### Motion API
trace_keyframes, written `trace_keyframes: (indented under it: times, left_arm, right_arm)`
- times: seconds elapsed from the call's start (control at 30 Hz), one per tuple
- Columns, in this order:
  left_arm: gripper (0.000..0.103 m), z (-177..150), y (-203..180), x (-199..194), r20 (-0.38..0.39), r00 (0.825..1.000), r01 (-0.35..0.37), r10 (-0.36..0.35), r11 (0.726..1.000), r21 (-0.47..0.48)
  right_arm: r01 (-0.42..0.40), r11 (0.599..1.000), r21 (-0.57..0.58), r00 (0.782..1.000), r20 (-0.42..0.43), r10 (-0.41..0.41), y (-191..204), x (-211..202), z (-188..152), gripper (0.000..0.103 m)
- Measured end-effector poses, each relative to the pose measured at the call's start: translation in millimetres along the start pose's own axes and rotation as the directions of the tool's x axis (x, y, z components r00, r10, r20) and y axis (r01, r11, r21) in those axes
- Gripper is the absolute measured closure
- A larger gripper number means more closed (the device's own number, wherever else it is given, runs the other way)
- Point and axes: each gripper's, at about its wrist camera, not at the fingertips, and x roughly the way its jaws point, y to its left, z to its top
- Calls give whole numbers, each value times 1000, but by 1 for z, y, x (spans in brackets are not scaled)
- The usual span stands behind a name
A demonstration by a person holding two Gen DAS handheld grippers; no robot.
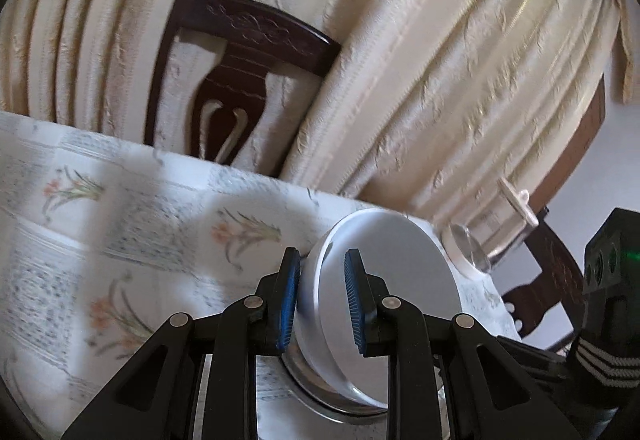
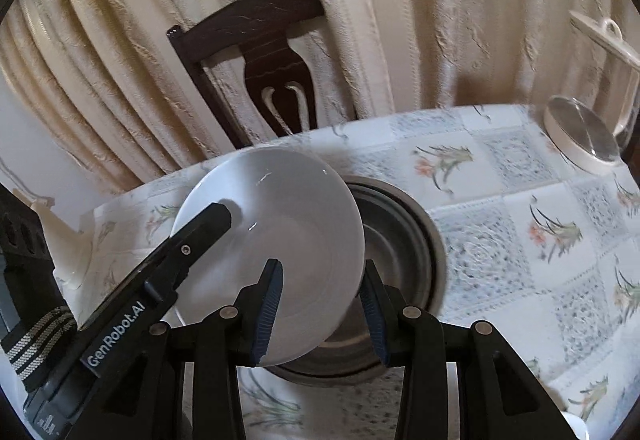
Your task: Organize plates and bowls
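White bowl (image 2: 280, 236) held tilted above steel bowl (image 2: 400, 260) on tablecloth (image 2: 520, 224).
Left gripper (image 1: 322, 300) clamped on bowl wall.
Right gripper (image 2: 322, 314) spread, rim between fingers; contact apparently absent.
Slip risked by one-sided grip; clatter into steel bowl likely.

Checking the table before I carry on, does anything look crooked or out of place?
Yes: the white ceramic bowl is tipped steeply on edge over the steel bowl, its rim between the left claw pads, not nested flat.
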Motion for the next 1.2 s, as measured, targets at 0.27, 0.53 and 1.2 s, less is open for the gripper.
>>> trace_keyframes:
  times: [0.27, 0.53, 1.2]
  left_arm:
    - [81, -18, -2, 24, -65, 998, -8, 9, 1000, 17]
    - [65, -23, 0, 34, -85, 996, -29, 32, 999, 36]
    - [52, -9, 35, 26, -74, 987, -146, 143, 989, -36]
  right_arm:
    - [13, 1000, 26, 999, -32, -12, -12, 15, -2, 61]
    - [29, 999, 14, 999, -17, -28, -17, 16, 0, 62]
    - [121, 993, -3, 992, 29, -121, -19, 7, -1, 54]
